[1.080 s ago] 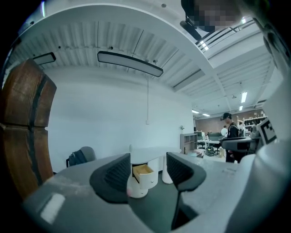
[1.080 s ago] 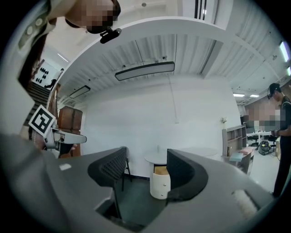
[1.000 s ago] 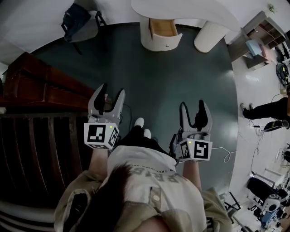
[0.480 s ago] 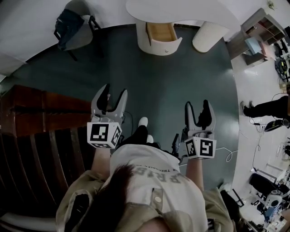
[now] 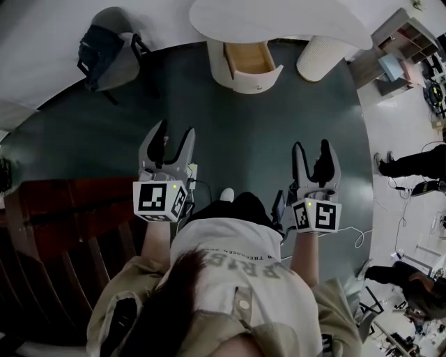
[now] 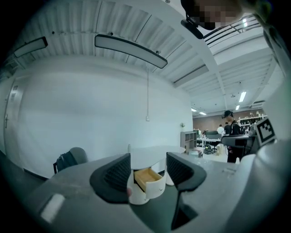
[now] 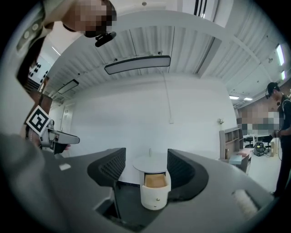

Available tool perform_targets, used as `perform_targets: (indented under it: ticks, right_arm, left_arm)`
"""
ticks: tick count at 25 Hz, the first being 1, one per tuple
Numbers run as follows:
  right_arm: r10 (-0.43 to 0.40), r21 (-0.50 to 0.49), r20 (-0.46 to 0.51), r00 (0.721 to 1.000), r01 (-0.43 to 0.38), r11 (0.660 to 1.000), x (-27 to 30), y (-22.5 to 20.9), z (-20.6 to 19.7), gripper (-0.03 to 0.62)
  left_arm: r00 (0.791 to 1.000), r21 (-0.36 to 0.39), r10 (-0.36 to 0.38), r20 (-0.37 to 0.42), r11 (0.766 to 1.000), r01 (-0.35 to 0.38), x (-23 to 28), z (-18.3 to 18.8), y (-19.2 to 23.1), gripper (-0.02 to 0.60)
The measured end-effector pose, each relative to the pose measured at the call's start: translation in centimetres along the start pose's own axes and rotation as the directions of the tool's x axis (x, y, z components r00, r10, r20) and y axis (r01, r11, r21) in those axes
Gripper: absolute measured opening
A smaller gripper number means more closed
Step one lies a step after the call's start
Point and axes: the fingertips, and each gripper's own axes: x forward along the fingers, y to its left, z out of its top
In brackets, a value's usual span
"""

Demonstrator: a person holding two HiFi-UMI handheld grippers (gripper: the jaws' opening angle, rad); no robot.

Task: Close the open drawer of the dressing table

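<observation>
The white dressing table [image 5: 279, 21] stands at the far edge of the dark floor. Its drawer [image 5: 251, 59] is pulled out, showing a wooden inside above a rounded white front with a small knob. Both grippers are held out level toward it, well short of it. My left gripper [image 5: 175, 131] is open with nothing between its jaws, and the drawer [image 6: 148, 178] shows far off in the gap. My right gripper [image 5: 312, 146] is open and empty too; between its jaws I see the drawer [image 7: 155, 180] in its white pedestal [image 7: 153, 198].
A chair with a dark bag [image 5: 104, 52] stands at the back left. Dark wooden railing [image 5: 63, 216] runs along the left. A second table leg [image 5: 320, 56], a shelf unit [image 5: 408, 45] and a standing person [image 5: 411, 164] are at the right. A white cable [image 5: 355, 238] lies on the floor.
Both grippers have moved forward toward the dressing table, which now looks closer. The wooden railing has slid back on the left. Both pairs of jaws stay open.
</observation>
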Motion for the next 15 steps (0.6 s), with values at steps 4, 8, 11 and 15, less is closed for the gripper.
perform_targets:
  ticks: [4, 8, 11, 15]
  right_arm:
    - [-0.009, 0.01, -0.036, 0.999, 0.009, 1.0, 1.9, -1.2, -1.5, 0.29]
    - [-0.032, 0.016, -0.072, 0.997, 0.033, 0.999, 3.5, -3.4, -3.2, 0.289]
    - [-0.037, 0.028, -0.095, 0.995, 0.04, 0.999, 4.5, -5.0, -4.2, 0.289]
    - [-0.023, 0.033, -0.099, 0.995, 0.027, 0.999, 7.0, -7.1, -4.7, 0.29]
  left_arm:
    - [0.998, -0.012, 0.002, -0.058, 1.0, -0.003, 1.4, -2.0, 0.8, 0.25]
    - [0.994, -0.023, 0.01, -0.109, 1.0, -0.013, 3.2, -3.8, 1.1, 0.25]
    - [0.992, -0.022, 0.031, -0.122, 0.999, -0.034, 4.7, -4.0, 1.0, 0.25]
    - [0.993, -0.009, 0.057, -0.107, 0.998, -0.058, 7.4, -3.1, 0.9, 0.25]
